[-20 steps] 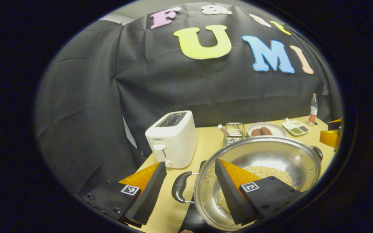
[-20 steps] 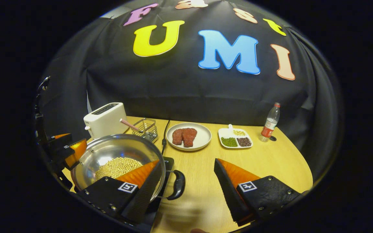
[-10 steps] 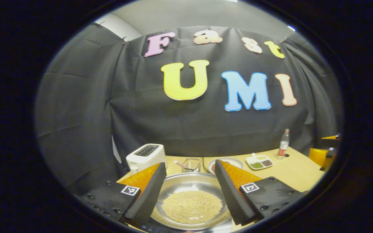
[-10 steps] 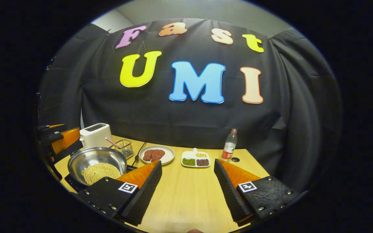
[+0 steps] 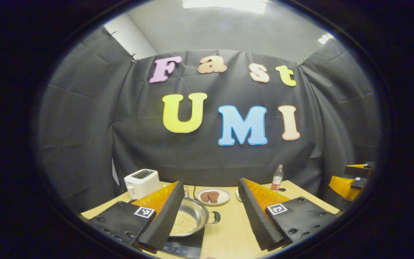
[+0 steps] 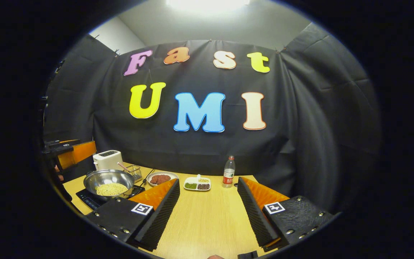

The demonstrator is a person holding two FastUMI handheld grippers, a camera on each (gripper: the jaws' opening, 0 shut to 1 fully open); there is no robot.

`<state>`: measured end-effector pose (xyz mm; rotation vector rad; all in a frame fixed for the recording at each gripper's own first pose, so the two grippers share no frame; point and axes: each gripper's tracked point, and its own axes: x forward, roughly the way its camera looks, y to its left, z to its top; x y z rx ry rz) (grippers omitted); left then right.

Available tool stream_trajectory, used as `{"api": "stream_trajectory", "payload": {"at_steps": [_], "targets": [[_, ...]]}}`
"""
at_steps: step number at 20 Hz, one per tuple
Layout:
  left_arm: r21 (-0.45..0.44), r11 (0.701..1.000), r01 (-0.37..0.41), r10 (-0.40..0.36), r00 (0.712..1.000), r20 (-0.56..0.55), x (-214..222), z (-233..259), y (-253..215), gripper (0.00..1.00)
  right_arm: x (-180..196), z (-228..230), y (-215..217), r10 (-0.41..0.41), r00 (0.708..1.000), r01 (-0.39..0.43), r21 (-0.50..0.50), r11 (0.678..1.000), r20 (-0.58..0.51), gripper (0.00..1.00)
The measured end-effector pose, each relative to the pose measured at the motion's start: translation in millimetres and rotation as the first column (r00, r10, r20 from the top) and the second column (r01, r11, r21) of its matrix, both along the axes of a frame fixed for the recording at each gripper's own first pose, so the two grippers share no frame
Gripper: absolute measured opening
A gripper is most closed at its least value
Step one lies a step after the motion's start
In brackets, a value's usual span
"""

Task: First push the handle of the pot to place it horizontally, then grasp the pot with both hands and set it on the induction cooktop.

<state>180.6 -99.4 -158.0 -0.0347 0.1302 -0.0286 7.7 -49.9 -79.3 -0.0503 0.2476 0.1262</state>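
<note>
Risk from here looks small, since the pot (image 6: 109, 182) already sits on the induction cooktop (image 6: 86, 199) at the near left of the table (image 6: 207, 216); what could still go wrong, as I judge it, is a careless sweep of either gripper catching the pot's side handle (image 5: 215, 217) and sliding the pan off centre on the smooth cooktop, or tipping some of the pale beans (image 6: 111, 189) out of it. The left gripper (image 5: 210, 216) is released, its jaws spread wide and holding nothing, and the pot lies beyond it, low and slightly left, partly behind its left finger, clearly apart from both fingers. The right gripper (image 6: 208, 212) is likewise released and empty, hanging over bare tabletop with the pot well off to its left (the other gripper appears at the far left edge of this view, above and beside the pot, not touching it). Farther back stand a white toaster (image 6: 108, 160), a small wire basket (image 6: 134, 172), a plate of meat (image 6: 161, 178), a divided dish of grains (image 6: 197, 183) and a water bottle (image 6: 229, 172), all near the wall and away from both grippers.
</note>
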Motion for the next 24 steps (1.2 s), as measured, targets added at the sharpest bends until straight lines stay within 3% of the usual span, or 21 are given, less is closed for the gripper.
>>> {"api": "stream_trajectory", "payload": {"at_steps": [6,8,15,24], "targets": [[0.006,1.000,-0.009,0.008,0.999,0.051,-23,23,3,0.94,-36,34,-16,-0.023,0.999,0.022,0.035,0.999,0.041,0.97],[-0.001,1.000,-0.005,0.005,0.998,0.063,-29,28,6,0.97,-44,48,-13,-0.034,0.997,0.031,0.049,0.998,0.062,0.97],[0.051,0.999,0.008,-0.014,0.993,0.113,-38,46,25,0.97,-58,86,2,-0.070,0.983,0.059,0.065,0.996,0.171,0.97],[0.032,0.999,0.001,-0.005,0.991,0.132,-45,50,38,0.97,-63,109,18,-0.064,0.971,0.047,0.075,0.996,0.231,0.97]]}}
